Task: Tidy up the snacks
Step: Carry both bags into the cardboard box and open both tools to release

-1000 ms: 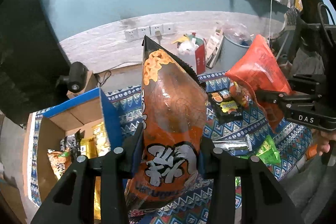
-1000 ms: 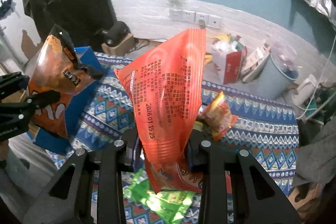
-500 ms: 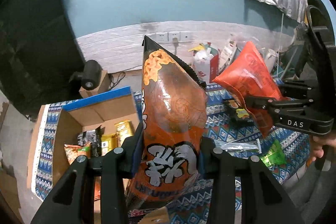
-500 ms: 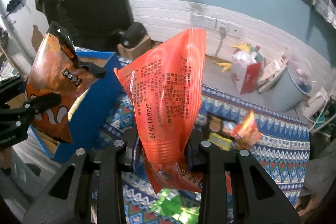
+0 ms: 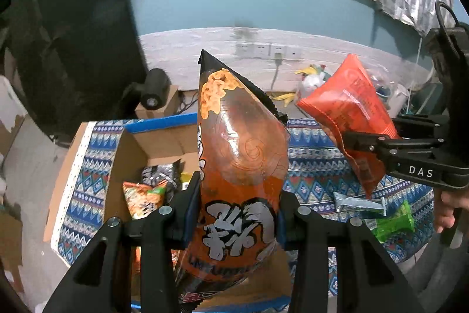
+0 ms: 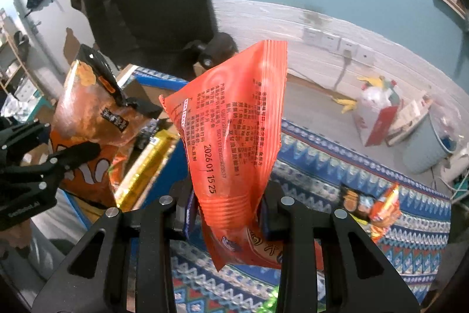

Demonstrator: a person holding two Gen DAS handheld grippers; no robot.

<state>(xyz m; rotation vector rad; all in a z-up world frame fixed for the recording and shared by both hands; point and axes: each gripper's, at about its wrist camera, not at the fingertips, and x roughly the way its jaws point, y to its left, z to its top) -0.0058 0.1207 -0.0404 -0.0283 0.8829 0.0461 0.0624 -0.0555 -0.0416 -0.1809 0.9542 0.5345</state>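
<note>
- Over the open cardboard box [image 5: 137, 148], the left tool [image 5: 239, 213] pinches a glossy orange-and-black snack bag [image 5: 243, 166], its pads pressed into the puffy lower half, the bag standing upright with a serrated black top seam.
- Off to the right, the right tool [image 6: 228, 213] clamps a thin red-orange packet [image 6: 234, 137], crinkled film with printed text and a date stamp, ribbed seal at the top; it leans a little, held clear of the cloth.
- From the left wrist view that same red packet shows beside the orange bag, apart from it, with a person's hand [image 5: 448, 207] gripping the tool's handle.
- Down in the box, brown inside and blue outside, lie small packets: an orange-green pouch [image 5: 145, 201] and a dark one behind it; from the right wrist view a shiny gold foil wrapper [image 6: 146, 166] catches the light.
- Beneath it all, a patterned blue cloth [image 5: 313, 166] with zigzag and diamond bands covers the desk.
- Loose on that cloth: a silvery flat sachet [image 5: 359, 203], a translucent green wrapper [image 5: 392, 222], and a crumpled orange-red packet [image 6: 384, 210] near the right edge.
</note>
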